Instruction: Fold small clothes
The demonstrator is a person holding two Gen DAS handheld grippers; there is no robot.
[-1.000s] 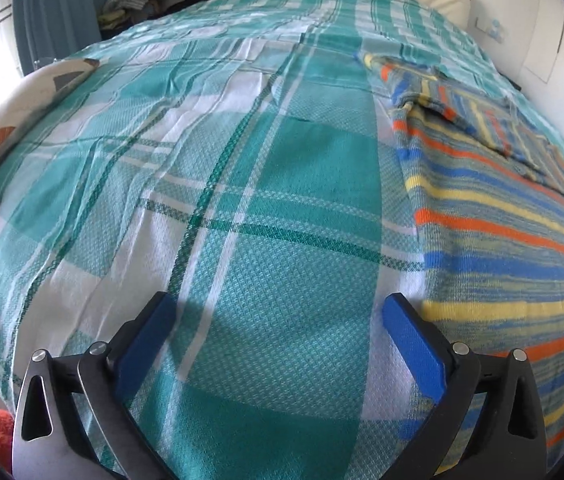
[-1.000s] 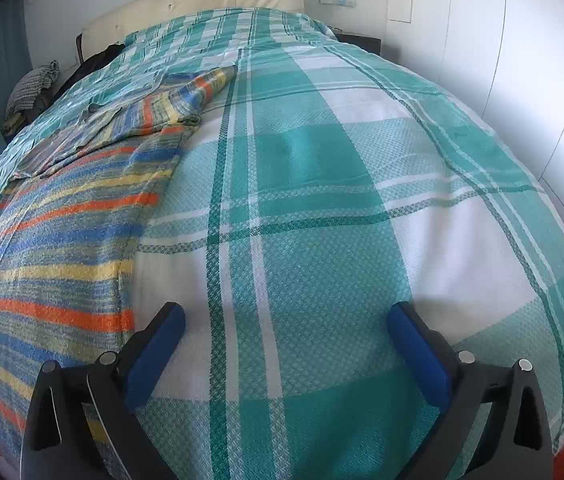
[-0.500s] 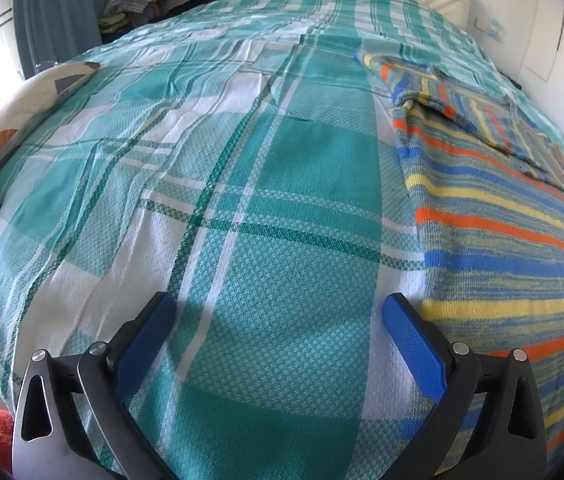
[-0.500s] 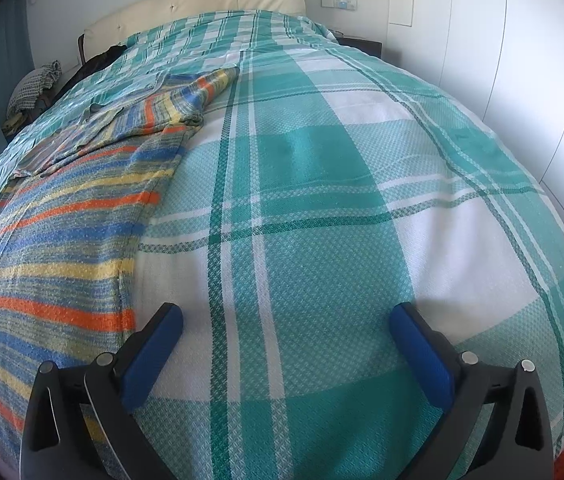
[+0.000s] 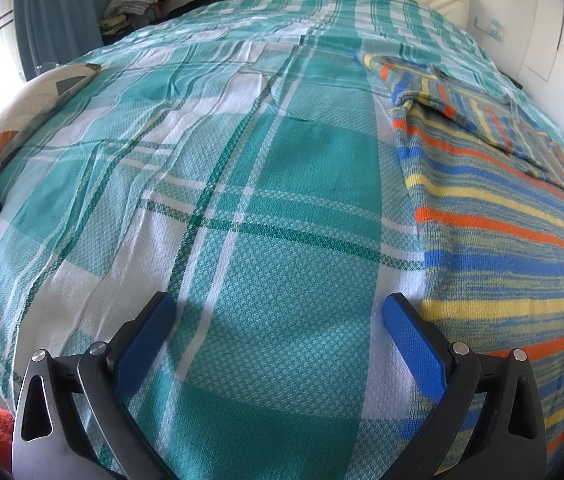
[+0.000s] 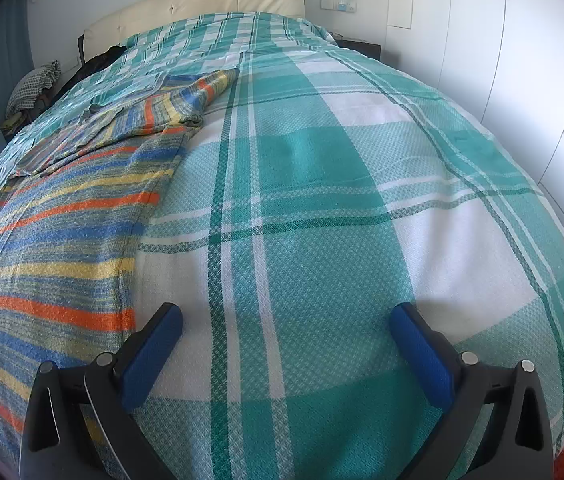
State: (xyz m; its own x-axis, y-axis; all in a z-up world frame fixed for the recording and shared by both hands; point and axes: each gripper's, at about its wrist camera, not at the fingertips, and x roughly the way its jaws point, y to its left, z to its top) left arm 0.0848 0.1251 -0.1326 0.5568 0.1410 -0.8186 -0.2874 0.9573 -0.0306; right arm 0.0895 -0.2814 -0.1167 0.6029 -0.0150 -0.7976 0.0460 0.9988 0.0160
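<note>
The striped knitted garment (image 5: 493, 216) (image 6: 66, 240), banded in blue, orange and yellow, lies flat on the bed with the teal and white checked cover (image 5: 266, 200) (image 6: 321, 208). Its long axis runs from the foot of the bed toward the cream padded headboard (image 6: 202, 4), with the stripes crossing that axis. The end nearer the headboard is folded over onto the garment. The left hand-held gripper (image 5: 280, 316) hovers over bare cover just beside the garment's left edge, jaws spread wide and holding nothing. The right hand-held gripper (image 6: 285, 324) hovers over bare cover beside the garment's right edge, jaws likewise wide and empty. Compared with one second earlier, both views are nearly unchanged; the garment has not moved.
</note>
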